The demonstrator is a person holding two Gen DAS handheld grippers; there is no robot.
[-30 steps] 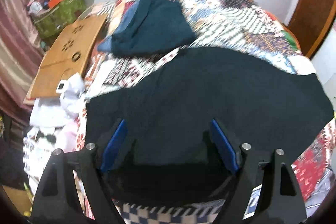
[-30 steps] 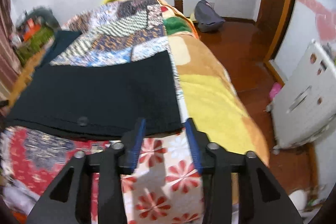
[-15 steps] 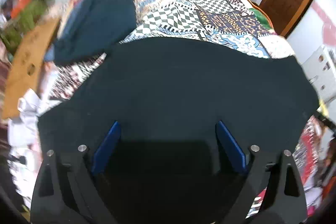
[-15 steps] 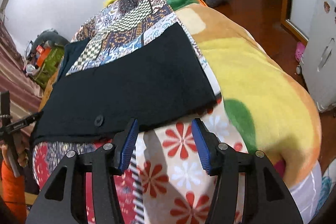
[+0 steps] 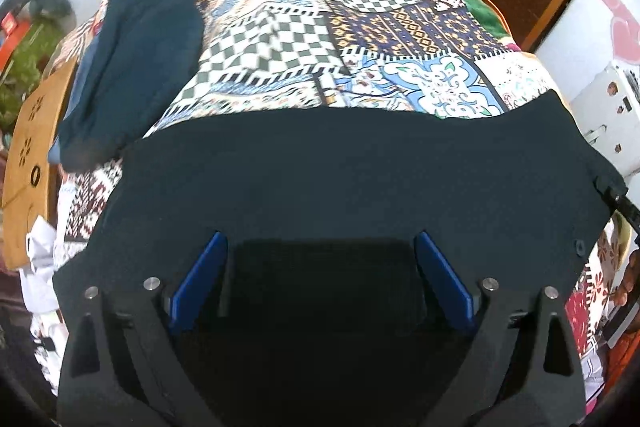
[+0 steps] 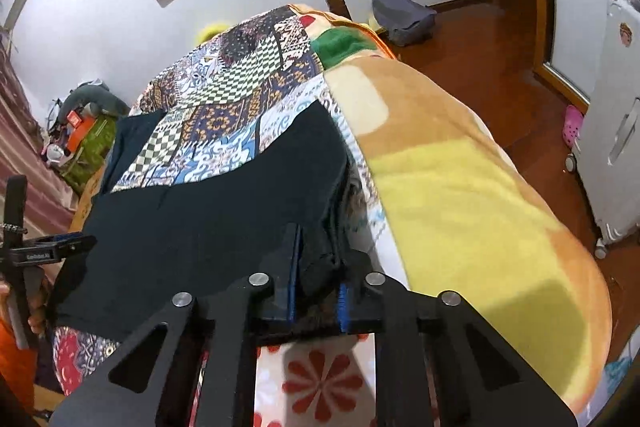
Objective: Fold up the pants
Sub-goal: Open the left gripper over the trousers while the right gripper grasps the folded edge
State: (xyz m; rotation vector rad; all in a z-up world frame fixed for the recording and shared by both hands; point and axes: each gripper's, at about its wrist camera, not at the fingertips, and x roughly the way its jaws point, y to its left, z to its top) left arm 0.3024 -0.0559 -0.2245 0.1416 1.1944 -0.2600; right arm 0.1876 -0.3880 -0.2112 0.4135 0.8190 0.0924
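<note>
Pants (image 5: 352, 187): flat across the bed (image 6: 460, 195). Right hand-held gripper (image 6: 318, 267): just closed, pinching 1 corner. Left hand-held gripper (image 5: 320, 279): just opened, empty above cloth. Risk: thin pinch slips, fold skews.

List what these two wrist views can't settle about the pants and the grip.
- Left wrist view: the near part of the pants is hidden under the left gripper; contact with the cloth unclear.
- Right wrist view: the right gripper pinches the pants' corner; the jaws have just been closing, and how many layers they hold is hidden by bunched cloth.
- Both views: dark fabric hides seams and leg outlines.
</note>
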